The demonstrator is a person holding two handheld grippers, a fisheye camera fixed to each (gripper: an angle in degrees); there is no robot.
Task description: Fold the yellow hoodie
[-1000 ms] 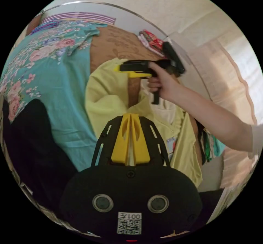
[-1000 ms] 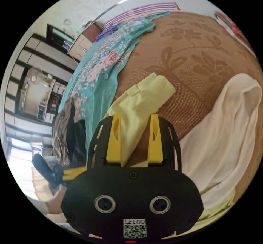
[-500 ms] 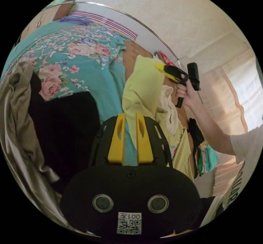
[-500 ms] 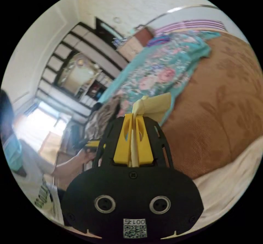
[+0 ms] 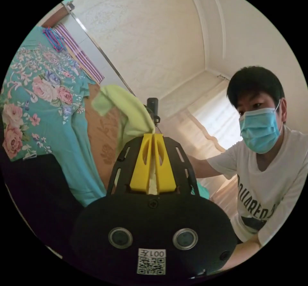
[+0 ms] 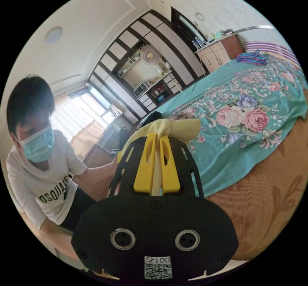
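The yellow hoodie [image 5: 128,116] hangs lifted in the air, arching up from my left gripper [image 5: 153,138], whose yellow jaws are shut on a pinch of its cloth. In the right gripper view a pale yellow cuff of the hoodie [image 6: 179,128] bunches out of my right gripper [image 6: 157,138], which is shut on it. The top of the other gripper [image 5: 153,106] pokes up black behind the raised cloth in the left gripper view. Most of the garment is hidden behind the gripper bodies.
A teal floral sheet [image 6: 243,119] covers part of the bed, with brown patterned bedding [image 6: 272,202] beside it. Dark clothes [image 5: 35,196] lie at the lower left. A person in a white T-shirt [image 5: 272,183] stands close. Cabinets and a fan [image 6: 147,55] line the far wall.
Both grippers rose and tilted up, lifting the hoodie off the bed. The left gripper, slightly apart half a second ago, has shut on the cloth. The person has come into both views.
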